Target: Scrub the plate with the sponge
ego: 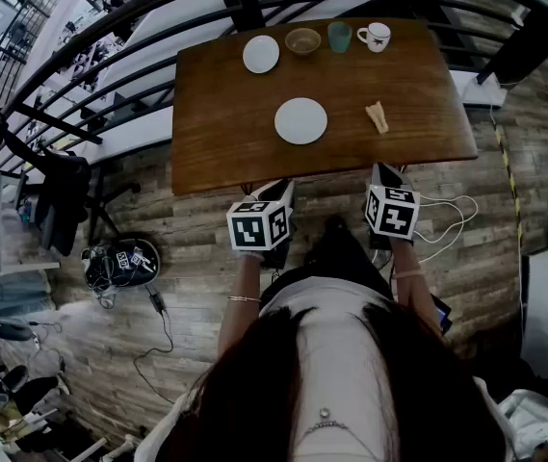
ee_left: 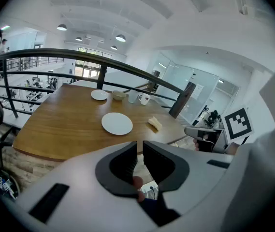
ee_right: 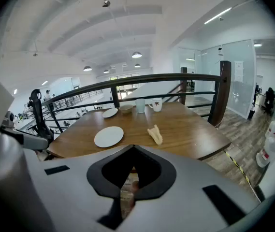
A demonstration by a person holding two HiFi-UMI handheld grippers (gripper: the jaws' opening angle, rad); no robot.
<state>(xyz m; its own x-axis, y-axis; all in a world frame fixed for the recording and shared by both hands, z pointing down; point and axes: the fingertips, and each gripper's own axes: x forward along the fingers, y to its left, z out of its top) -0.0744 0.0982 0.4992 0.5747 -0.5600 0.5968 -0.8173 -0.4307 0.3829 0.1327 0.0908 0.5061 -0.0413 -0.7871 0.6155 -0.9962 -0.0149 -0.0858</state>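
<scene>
Wooden table, seen from above and from both gripper views. Person stands at its near edge; both grippers are held short of that edge, over the plank floor, angled down toward the table top.

Left gripper: jaws stand a narrow slit apart, with nothing between them. It touches nothing on the table.

Back row along the far edge, left to right: small white plate, tan bowl, teal cup, white mug with its handle to the left. All are upright and set apart from one another.

Plate: white, round, flat on the table near its middle, nearer the person than the back row. Nothing lies on it.

Sponge: pale yellow, crumpled, lying on the bare wood to the right of the plate and apart from it.

Right gripper: jaws closed together, tips meeting, empty. It is clear of the sponge and the plate.
</scene>
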